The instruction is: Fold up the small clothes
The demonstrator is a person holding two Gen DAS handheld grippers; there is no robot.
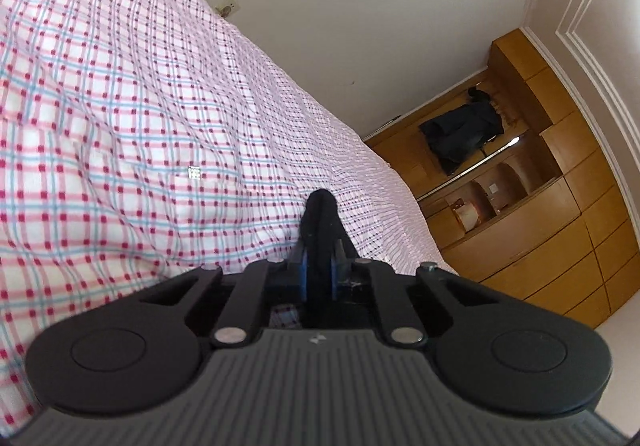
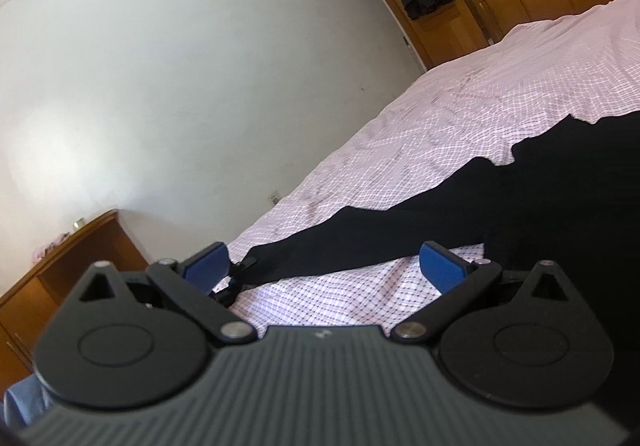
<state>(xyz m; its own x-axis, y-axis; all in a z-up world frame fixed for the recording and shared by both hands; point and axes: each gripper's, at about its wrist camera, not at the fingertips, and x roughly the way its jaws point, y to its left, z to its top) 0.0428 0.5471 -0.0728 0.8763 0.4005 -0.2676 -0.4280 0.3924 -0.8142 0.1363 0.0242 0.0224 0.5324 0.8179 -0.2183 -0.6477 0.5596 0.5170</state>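
Note:
A black garment [image 2: 552, 201] lies spread on the pink checked bed sheet [image 2: 500, 93], with one long sleeve [image 2: 332, 246] stretched toward the left. My left gripper [image 1: 320, 266] is shut on a bunched bit of the black garment [image 1: 321, 221], which sticks up between its blue pads above the bed sheet [image 1: 120, 117]. My right gripper [image 2: 324, 266] is open and empty, its blue pads [image 2: 442, 266] wide apart just over the sleeve. In the right wrist view, the left gripper's tip [image 2: 240, 270] pinches the sleeve's end.
A wooden wardrobe unit [image 1: 552, 213] with a dark jacket [image 1: 460, 133] hanging in it stands past the bed's far end. A plain wall [image 2: 180, 85] runs along the bed. A wooden bedside cabinet [image 2: 72, 274] stands at the left.

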